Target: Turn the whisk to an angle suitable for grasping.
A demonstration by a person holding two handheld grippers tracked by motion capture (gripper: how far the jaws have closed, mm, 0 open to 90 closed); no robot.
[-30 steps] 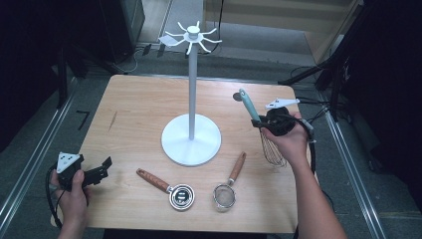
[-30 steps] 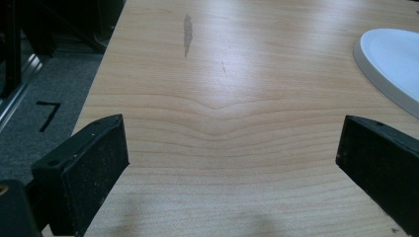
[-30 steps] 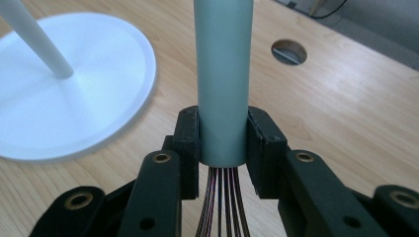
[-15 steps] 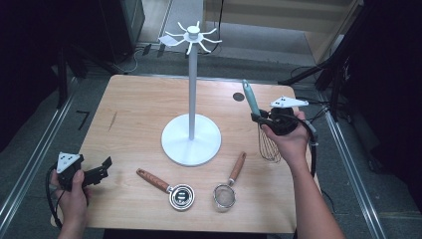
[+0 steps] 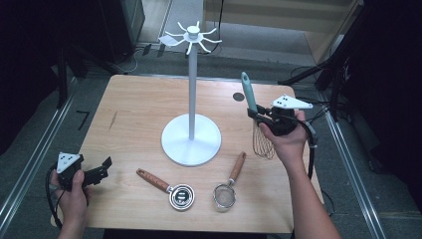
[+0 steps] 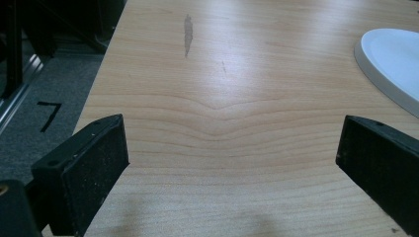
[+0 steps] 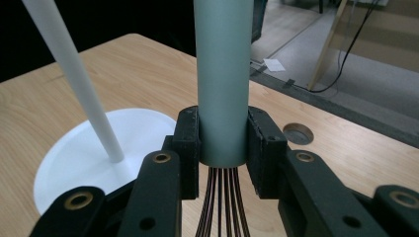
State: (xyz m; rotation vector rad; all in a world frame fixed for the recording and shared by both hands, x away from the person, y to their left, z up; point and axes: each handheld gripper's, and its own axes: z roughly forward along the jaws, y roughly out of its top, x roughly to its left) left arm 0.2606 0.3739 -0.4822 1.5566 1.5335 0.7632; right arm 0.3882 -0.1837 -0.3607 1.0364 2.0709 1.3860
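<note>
At the right edge of the wooden surface, the right claw is clamped on the grey-green handle of a whisk, its two black pads pressing the handle from either side just above the point where the wires fan out. Seen from the right gripper view, the whisk stands nearly upright between the pads of the right claw, handle up and wires hanging below the grip. From above, the wire head hangs over the surface close to its right edge, right of the white stand.

At the near left corner, the left claw is spread wide with nothing between its pads; the left gripper view shows bare wood between the pads of the left claw and the rim of the stand's base at the far right.

Along the near side lie a wooden-handled measuring cup and a small strainer, side by side and apart from both claws. The stand's hooks sit at the top of its pole.
</note>
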